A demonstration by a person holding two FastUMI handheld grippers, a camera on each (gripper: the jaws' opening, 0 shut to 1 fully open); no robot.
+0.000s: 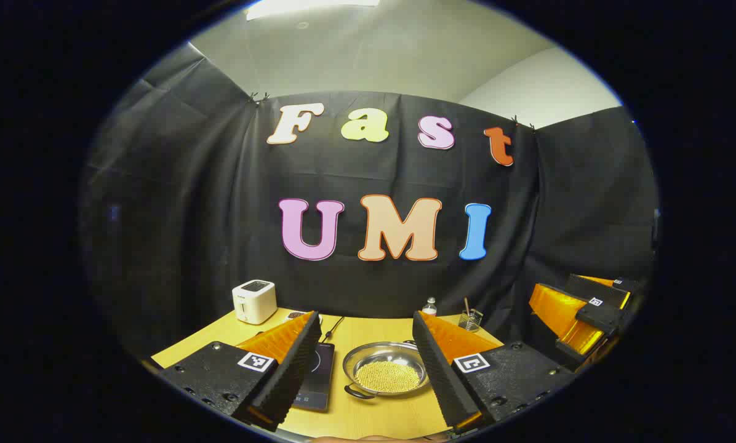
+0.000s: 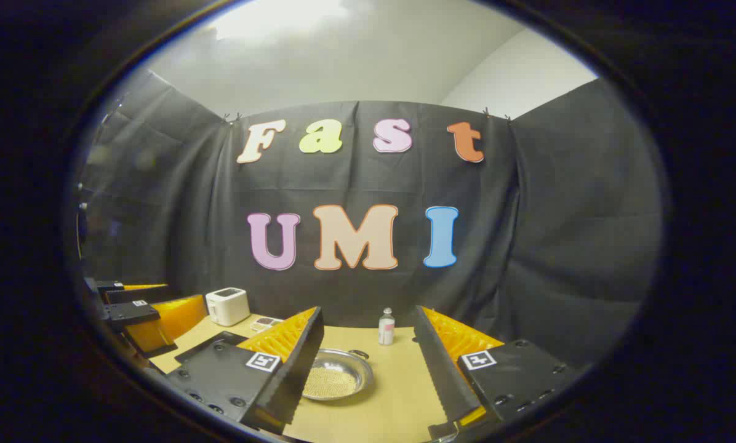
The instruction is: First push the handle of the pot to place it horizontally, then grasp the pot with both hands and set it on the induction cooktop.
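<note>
A shallow steel pot [image 1: 385, 370] with yellowish grains in it stands on the wooden table [image 1: 368, 418]. One loop handle points to the near left and the other to the far right. The black induction cooktop [image 1: 317, 376] lies just left of it, partly behind my left finger. My left gripper [image 1: 365, 320] hovers open above the table, short of the pot and touching nothing. In the right gripper view the pot [image 2: 338, 376] sits low and left, partly behind a finger. My right gripper [image 2: 370, 311] is open and holds nothing.
A white toaster [image 1: 254, 301] stands at the back left, with a small bottle [image 1: 429, 306] and a glass [image 1: 470, 320] holding a stick at the back right. The right gripper [image 1: 580, 307] hangs off the table's right side. The bottle [image 2: 386, 326] is behind the pot.
</note>
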